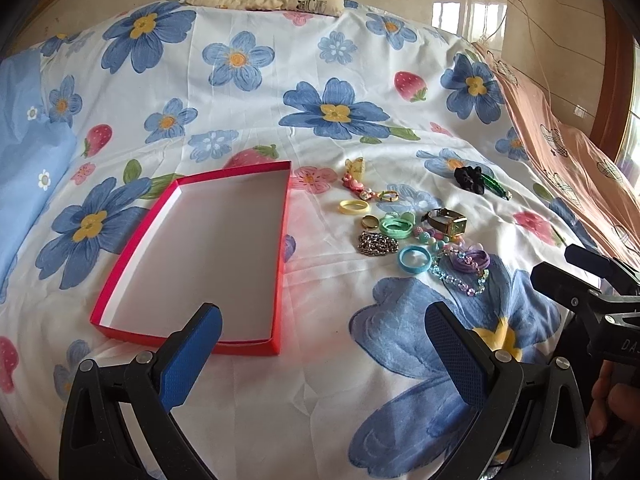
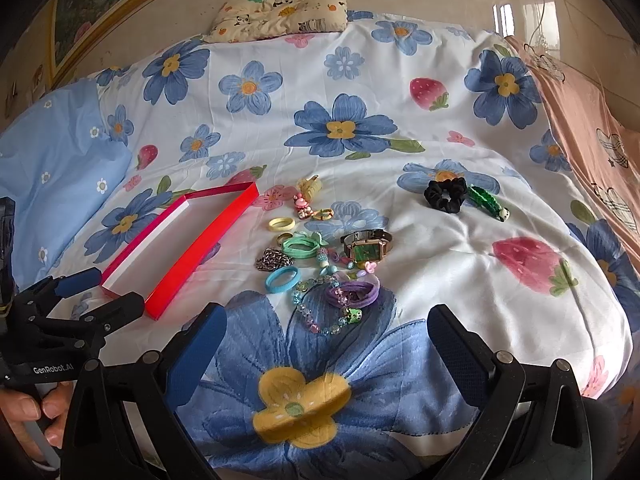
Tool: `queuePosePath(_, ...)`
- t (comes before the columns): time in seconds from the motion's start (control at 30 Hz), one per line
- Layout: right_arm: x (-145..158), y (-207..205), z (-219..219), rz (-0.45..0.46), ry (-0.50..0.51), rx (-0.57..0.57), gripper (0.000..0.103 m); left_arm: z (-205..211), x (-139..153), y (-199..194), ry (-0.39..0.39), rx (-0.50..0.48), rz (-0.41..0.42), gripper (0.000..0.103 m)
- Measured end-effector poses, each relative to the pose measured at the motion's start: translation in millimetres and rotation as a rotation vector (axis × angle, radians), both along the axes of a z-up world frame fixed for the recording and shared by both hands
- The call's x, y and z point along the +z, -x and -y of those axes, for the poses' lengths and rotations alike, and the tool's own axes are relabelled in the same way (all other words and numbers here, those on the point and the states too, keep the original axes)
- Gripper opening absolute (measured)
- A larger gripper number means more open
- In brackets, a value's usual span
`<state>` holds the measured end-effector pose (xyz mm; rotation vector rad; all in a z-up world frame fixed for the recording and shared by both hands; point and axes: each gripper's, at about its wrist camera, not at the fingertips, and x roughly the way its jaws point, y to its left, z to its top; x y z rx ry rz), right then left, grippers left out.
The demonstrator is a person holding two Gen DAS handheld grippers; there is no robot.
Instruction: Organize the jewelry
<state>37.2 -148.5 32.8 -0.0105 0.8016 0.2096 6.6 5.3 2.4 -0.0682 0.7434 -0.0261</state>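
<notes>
A shallow red box [image 1: 280, 264] with a white inside lies empty on the flowered bedspread; it also shows in the right wrist view [image 2: 192, 256]. To its right lies a heap of jewelry: a green-faced watch [image 2: 366, 249], a metal chain [image 2: 274, 260], a blue ring band [image 2: 281, 280], a beaded bracelet [image 2: 320, 320], a yellow band [image 2: 281, 224] and a mint hair tie [image 2: 302, 247]. A black scrunchie [image 2: 445, 196] and a green clip [image 2: 488, 202] lie apart, further right. My left gripper [image 1: 324, 340] is open and empty, near the box's front edge. My right gripper [image 2: 326, 340] is open and empty, just short of the beaded bracelet.
A panda-print pillow [image 2: 280, 10] lies at the far end of the bed. A light blue pillow [image 2: 52, 148] is at the left, and a pink blanket [image 2: 592, 132] runs along the right edge. The left gripper's body [image 2: 72, 312] shows at the right wrist view's left.
</notes>
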Motion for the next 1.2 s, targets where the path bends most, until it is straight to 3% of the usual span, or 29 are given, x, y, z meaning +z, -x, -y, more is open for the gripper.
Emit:
queuePosePath(0.27, -1.0, -21.4, 16.3, -0.028, -0.05, -0.015, 0.1, -2.2, -3.8, -34.6, 0.015, -0.052, -0.043, 0.101)
queuePosePath(0.37, -3.3, -32.6, 20.4, -0.042, -0.055, -0.024, 0.099, 2.1, -7.1, -52.3, 0.013, -0.081, -0.059, 0.095)
queuePosePath(0.57, -11.3, -61.1, 30.2, -0.09, -0.074, -0.044, 0.082, 10.2, -17.2, -83.4, 0.035, -0.133, -0.098, 0.088)
queuePosePath(0.93, -32.8, -117.3, 44.3, -0.195, -0.109, -0.089, 0.039, 24.7, -36.1, -127.0, 0.09, -0.24, -0.154, 0.071)
queuePosePath(1.2, -57.9, -155.0, 44.3, -0.278, -0.094, -0.113, 0.035, 36.1, -57.7, -154.1, 0.113, -0.301, -0.223, 0.05)
